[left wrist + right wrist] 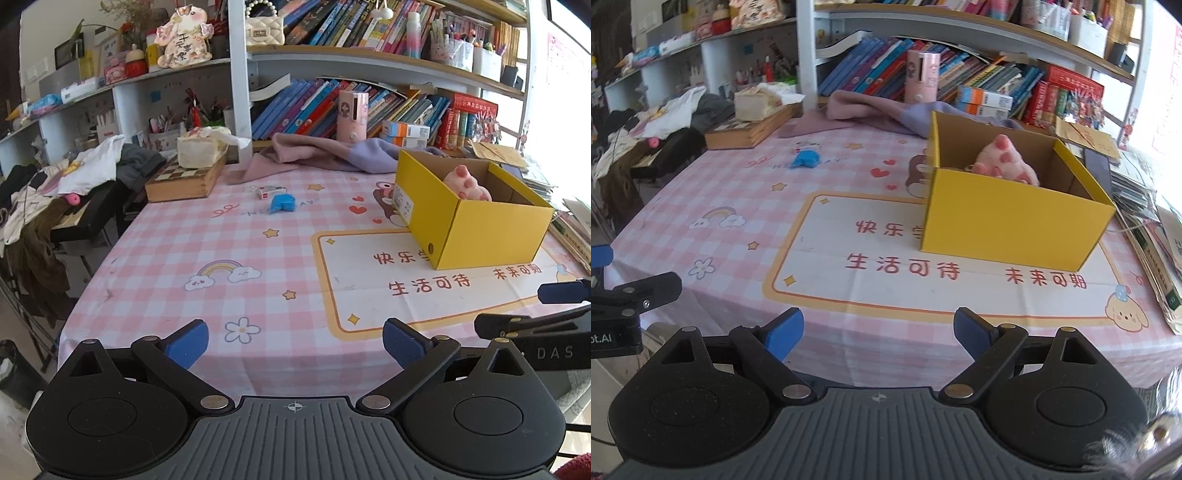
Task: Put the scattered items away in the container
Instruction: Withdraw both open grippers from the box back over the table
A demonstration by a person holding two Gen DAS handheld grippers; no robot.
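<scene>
While both tongs, left (295,345) & right (878,334), gape empty over the pink-checked table (746,192), a pink plush paw (1006,160) sits in the yellow cardboard box (1008,225); a blue soft toy (281,203) lies well apart.

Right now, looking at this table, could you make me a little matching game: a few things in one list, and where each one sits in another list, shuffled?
Things:
1. pink plush toy
2. blue toy
3. tissue pack
4. yellow box

Places:
A. on the checkered wooden case
B. on the printed panel of the tablecloth
C. inside the box
D. on the pink checks, just in front of a small red and white carton

Pairs: 1-C, 2-D, 3-A, 4-B
</scene>
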